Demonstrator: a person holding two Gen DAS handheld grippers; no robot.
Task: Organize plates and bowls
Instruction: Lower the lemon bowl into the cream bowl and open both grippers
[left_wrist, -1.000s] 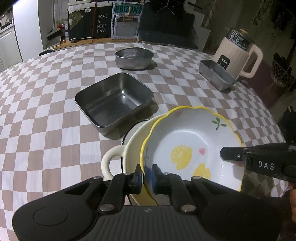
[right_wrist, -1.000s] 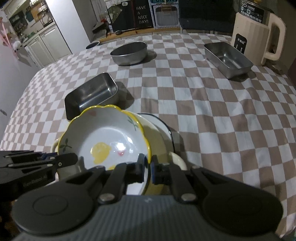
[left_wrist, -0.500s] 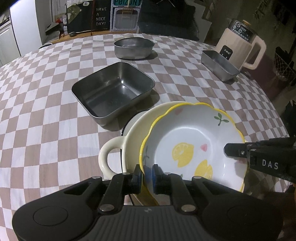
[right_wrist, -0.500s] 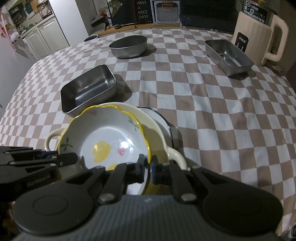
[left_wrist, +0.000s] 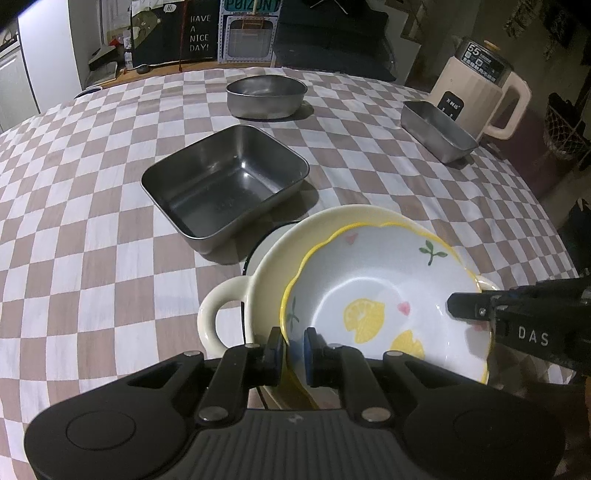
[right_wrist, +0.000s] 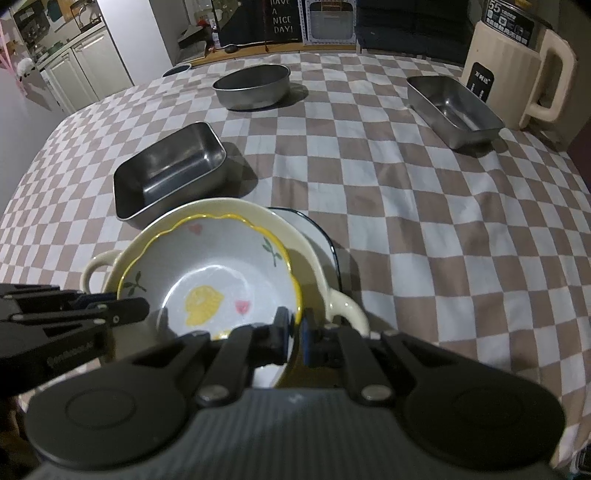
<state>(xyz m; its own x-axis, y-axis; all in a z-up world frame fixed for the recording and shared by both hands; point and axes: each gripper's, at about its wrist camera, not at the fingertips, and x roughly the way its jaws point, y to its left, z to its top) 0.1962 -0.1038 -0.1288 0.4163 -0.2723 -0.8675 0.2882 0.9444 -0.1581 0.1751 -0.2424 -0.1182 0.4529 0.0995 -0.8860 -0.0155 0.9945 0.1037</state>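
Since a second ago, the lemon bowl has come down from a tilt above the cream handled bowl and now sits nested inside it, near level.

Left wrist view: my left gripper (left_wrist: 294, 347) is clenched on the near rim of the lemon bowl (left_wrist: 373, 295), one pad inside, one outside. The cream handled bowl (left_wrist: 269, 266) surrounds it and rests on a dark-rimmed plate (left_wrist: 255, 247) on the checked tablecloth. My right gripper (left_wrist: 476, 308) pinches the lemon bowl's opposite rim. Beyond the cream bowl lies a square steel tray (left_wrist: 225, 181); farther off stand a round steel bowl (left_wrist: 266, 98) and a narrow steel tray (left_wrist: 437, 136) beside a kettle (left_wrist: 480, 92).

Right wrist view: my right gripper (right_wrist: 296, 338) grips the lemon bowl (right_wrist: 214, 273) at its near rim, the left gripper (right_wrist: 122, 308) at the far side. Both tools slope steeply downward over the cream handled bowl (right_wrist: 310, 254).

I judge the lemon bowl to be glazed ceramic: stiff, slippery, chippable, fairly heavy. The rim, held at two opposite points, is the only sensible grasp.
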